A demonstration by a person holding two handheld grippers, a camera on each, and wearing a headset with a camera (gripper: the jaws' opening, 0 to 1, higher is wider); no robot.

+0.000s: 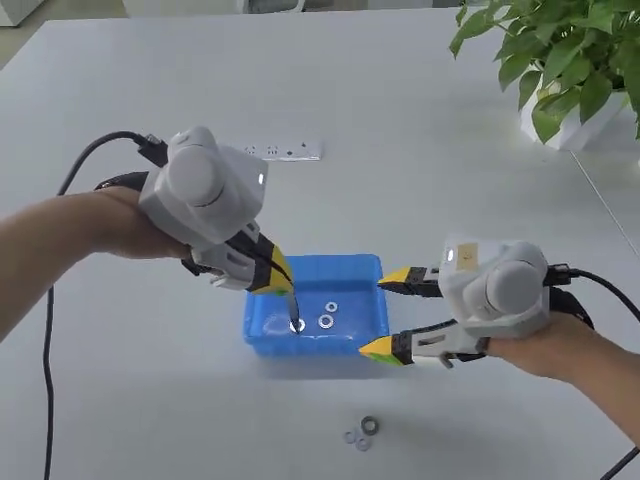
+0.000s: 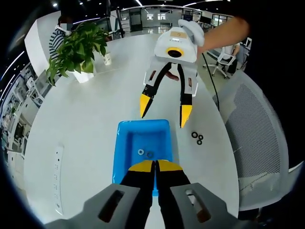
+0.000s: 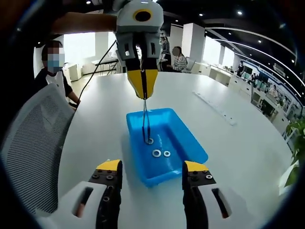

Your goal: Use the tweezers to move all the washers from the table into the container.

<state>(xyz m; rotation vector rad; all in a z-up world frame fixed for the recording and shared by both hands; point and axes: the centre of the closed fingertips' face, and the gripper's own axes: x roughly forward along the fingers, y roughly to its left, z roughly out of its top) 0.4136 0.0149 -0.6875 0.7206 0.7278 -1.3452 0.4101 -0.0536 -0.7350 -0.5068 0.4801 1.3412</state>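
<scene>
My left gripper [image 1: 277, 276] is shut on thin metal tweezers [image 1: 292, 305], which point down into the blue container [image 1: 262, 335]. The tweezers' tips [image 3: 148, 139] rest at one washer [image 3: 150, 141] on the container floor; whether they still pinch it I cannot tell. Two more washers [image 1: 327, 315] lie beside it inside. A small cluster of washers [image 1: 362, 432] lies on the table in front of the container. My right gripper [image 1: 378, 314] stands open at the container's right edge, holding nothing. In the left gripper view the right gripper [image 2: 163, 118] faces me beyond the container [image 2: 125, 138].
A white power strip [image 1: 285, 151] lies on the table behind the container. A potted plant [image 1: 565, 60] stands at the far right corner. An office chair [image 2: 259, 138] stands by the table's edge. The white table [image 1: 400, 150] stretches bare around the container.
</scene>
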